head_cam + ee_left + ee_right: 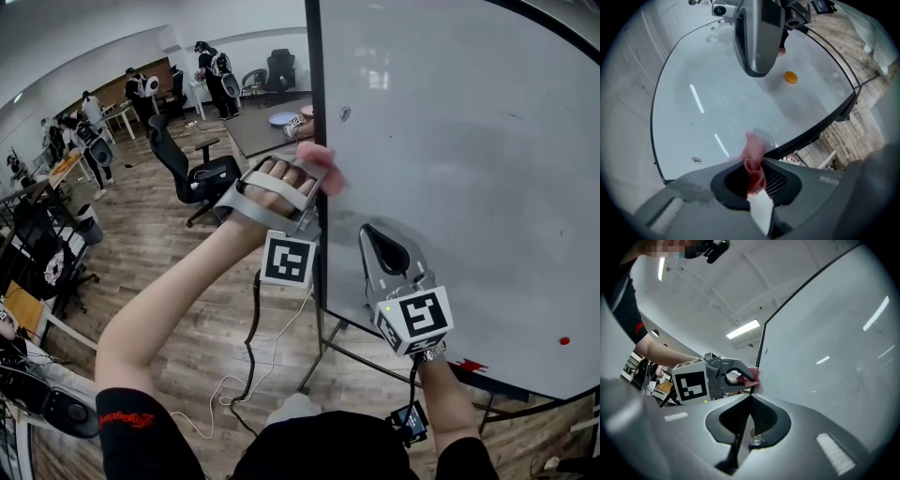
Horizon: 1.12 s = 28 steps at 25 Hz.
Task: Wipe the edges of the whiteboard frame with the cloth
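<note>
At the left edge of the whiteboard frame (314, 94), the left gripper (754, 174) is clamped on the pink cloth (753, 157), which touches the frame. Lower and just right of that edge, the right gripper (749, 401) has its jaws together, holding nothing.

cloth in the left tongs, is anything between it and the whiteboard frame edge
Nothing visible. The left tongs are shut on the pink cloth, which sits right at the black side edge of the whiteboard frame. The right tongs, shut and empty, hover lower over the board face, off that edge.
</note>
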Tool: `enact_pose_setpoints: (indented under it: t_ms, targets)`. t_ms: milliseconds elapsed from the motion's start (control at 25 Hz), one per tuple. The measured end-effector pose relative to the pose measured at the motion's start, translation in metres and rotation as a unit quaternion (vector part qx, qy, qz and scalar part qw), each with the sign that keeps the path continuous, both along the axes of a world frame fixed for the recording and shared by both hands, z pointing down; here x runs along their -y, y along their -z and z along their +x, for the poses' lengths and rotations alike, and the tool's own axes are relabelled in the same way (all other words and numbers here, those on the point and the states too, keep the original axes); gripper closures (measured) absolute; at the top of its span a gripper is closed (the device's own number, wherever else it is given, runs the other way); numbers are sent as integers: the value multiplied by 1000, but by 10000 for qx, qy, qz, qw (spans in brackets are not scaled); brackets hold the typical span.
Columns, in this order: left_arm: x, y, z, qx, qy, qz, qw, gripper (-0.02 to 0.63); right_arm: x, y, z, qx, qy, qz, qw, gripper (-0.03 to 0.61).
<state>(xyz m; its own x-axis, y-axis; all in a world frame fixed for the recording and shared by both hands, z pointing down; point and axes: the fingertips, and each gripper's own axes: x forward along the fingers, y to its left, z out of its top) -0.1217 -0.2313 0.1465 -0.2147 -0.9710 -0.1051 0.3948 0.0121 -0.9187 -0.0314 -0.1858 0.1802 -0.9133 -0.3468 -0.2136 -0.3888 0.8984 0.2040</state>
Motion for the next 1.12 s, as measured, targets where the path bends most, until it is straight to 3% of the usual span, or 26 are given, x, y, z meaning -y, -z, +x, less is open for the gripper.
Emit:
enact_pose_setpoints:
  t_ms: [120, 1120]
  targets:
    - [0, -17, 0, -4, 13, -188, 9998, 575, 0, -3, 1, -6, -22, -16, 10000, 577]
    - [-1, -65, 0, 0, -108, -444, 9990, 575, 4, -19, -8, -123, -16, -161, 9998, 577]
